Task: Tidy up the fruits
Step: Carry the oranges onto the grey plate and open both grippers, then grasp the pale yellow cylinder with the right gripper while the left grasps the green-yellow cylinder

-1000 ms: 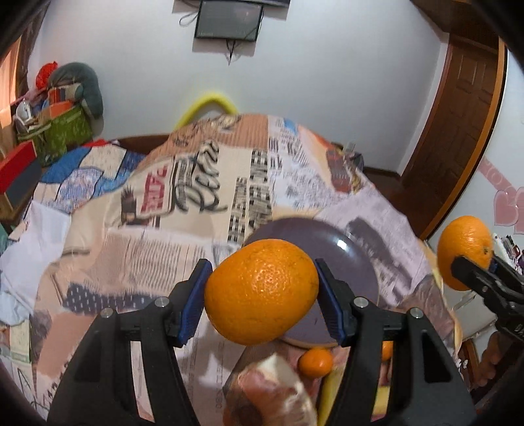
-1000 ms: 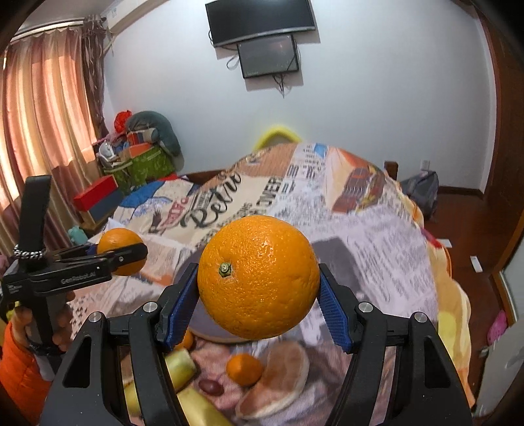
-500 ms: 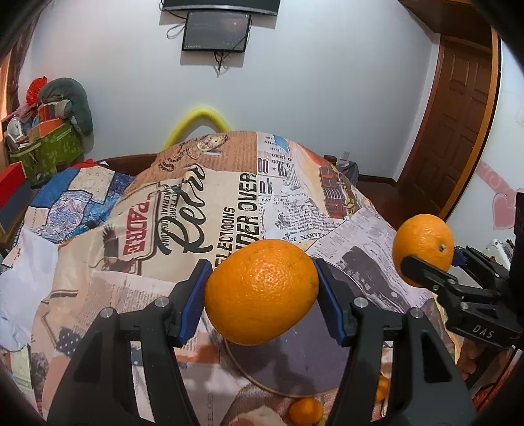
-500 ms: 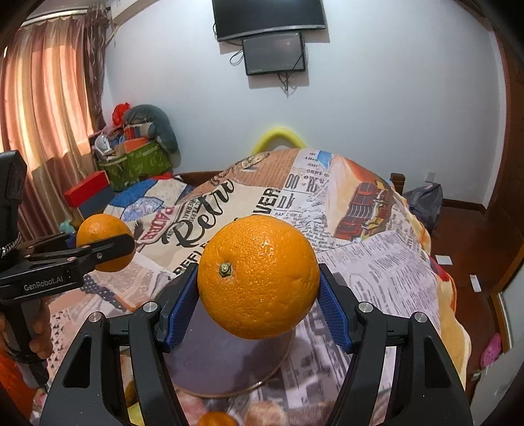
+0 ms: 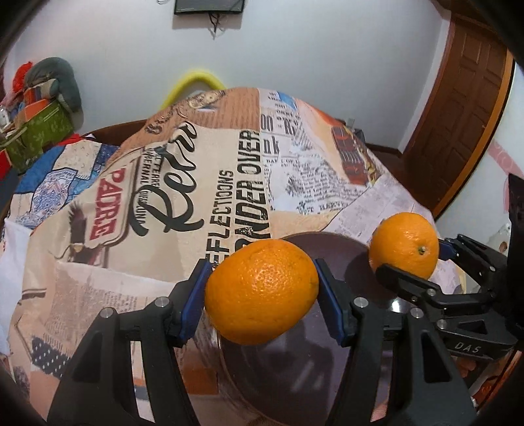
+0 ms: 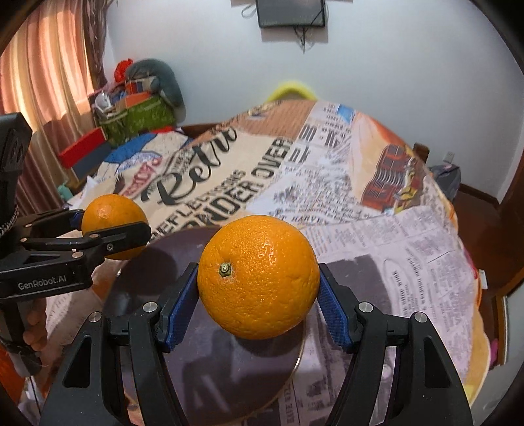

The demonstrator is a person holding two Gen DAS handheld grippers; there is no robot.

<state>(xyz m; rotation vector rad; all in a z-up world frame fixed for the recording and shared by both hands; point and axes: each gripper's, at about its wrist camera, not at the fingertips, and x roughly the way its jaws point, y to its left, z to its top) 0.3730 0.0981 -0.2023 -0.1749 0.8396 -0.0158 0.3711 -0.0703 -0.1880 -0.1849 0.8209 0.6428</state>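
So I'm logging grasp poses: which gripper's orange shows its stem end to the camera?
The round orange in the right gripper; the left gripper's oval orange shows only peel.

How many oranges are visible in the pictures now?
2. One round orange sits clamped in the left gripper; the other round orange in the right gripper, both above the dark purple plate. Others may be hidden.

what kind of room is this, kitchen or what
Most likely a bedroom, not a kitchen: a bed under a newspaper-print bedspread, a wall-mounted TV, pink curtains and a wooden door. The dark plate sits on the bed.
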